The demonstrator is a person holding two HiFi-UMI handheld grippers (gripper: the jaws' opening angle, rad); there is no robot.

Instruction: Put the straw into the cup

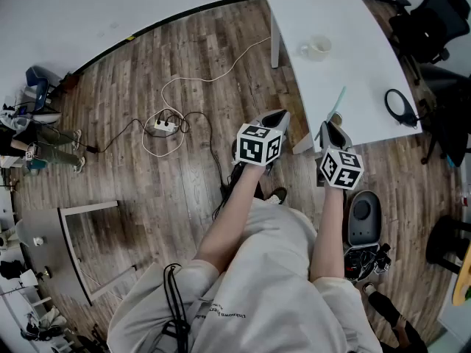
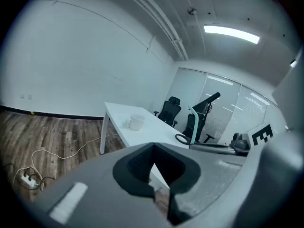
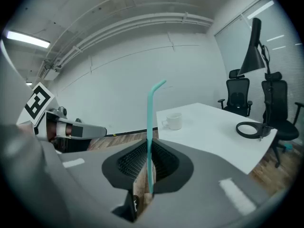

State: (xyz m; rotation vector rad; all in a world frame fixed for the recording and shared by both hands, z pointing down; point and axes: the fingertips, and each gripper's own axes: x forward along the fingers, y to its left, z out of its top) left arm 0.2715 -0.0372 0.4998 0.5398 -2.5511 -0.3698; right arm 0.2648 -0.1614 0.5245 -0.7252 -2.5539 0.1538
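Note:
A white cup [image 1: 316, 48] stands on the white table [image 1: 346, 20], towards its far side. My right gripper [image 1: 333, 126] hovers at the table's near edge, shut on a teal straw [image 1: 337, 104] that points towards the cup. In the right gripper view the straw [image 3: 150, 132] rises upright between the jaws of the gripper [image 3: 148, 148], its bent tip at the top, with the cup [image 3: 174, 121] beyond. My left gripper [image 1: 277, 118] hangs left of the table, over the floor, shut and empty [image 2: 154, 148]. The left gripper view also shows the cup [image 2: 136, 122].
A black ring-shaped object [image 1: 401, 107] lies on the table's right part. Black office chairs [image 1: 434, 13] stand past the table. A power strip with cables [image 1: 163, 126] lies on the wood floor at left. A grey device [image 1: 363, 215] sits on the floor by the person's legs.

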